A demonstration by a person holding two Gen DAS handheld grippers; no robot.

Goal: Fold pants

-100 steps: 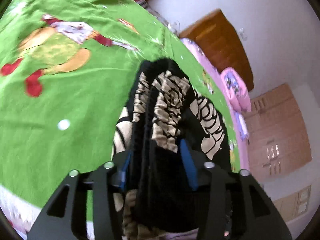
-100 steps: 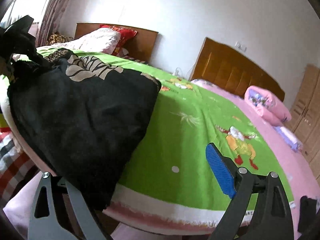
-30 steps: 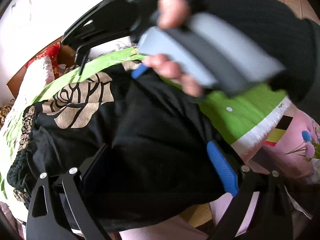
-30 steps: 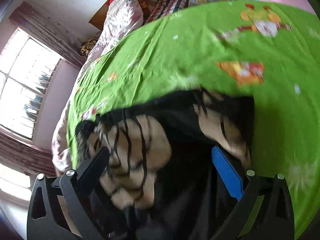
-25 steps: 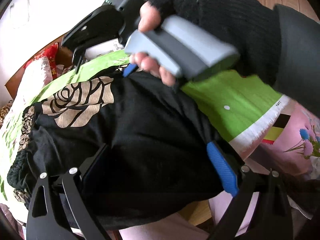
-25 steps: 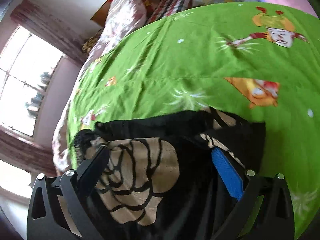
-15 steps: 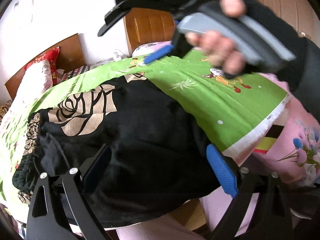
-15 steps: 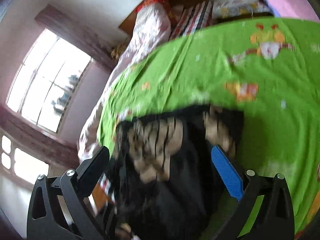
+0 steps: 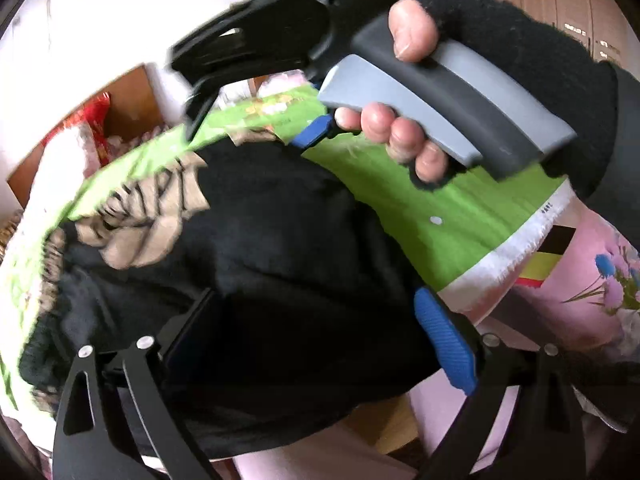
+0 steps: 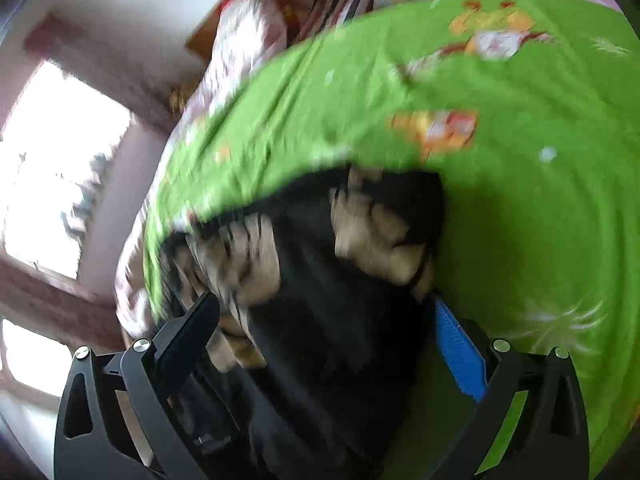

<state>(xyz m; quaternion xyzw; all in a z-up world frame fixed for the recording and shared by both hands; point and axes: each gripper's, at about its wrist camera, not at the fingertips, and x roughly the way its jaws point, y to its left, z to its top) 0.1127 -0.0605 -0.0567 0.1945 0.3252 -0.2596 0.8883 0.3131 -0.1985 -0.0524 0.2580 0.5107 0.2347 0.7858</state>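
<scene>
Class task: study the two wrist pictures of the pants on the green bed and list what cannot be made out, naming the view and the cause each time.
- Rose print on the pants: right wrist view, motion blur smears it.
- Right gripper fingertips: left wrist view, blurred; only one blue pad shows.
- Left gripper: left finger's pad is dark against the black cloth.
- Near hem of the pants: both views, behind gripper frames and bottom edge.
- Green bedsheet cartoons: right wrist view, blurred.

Black fingerless knit glove (image 9: 500, 40), bare fingertips (image 9: 392, 136); grey-handled black hand-held gripper (image 9: 256, 92), blue pads, apparently ribbed.
</scene>
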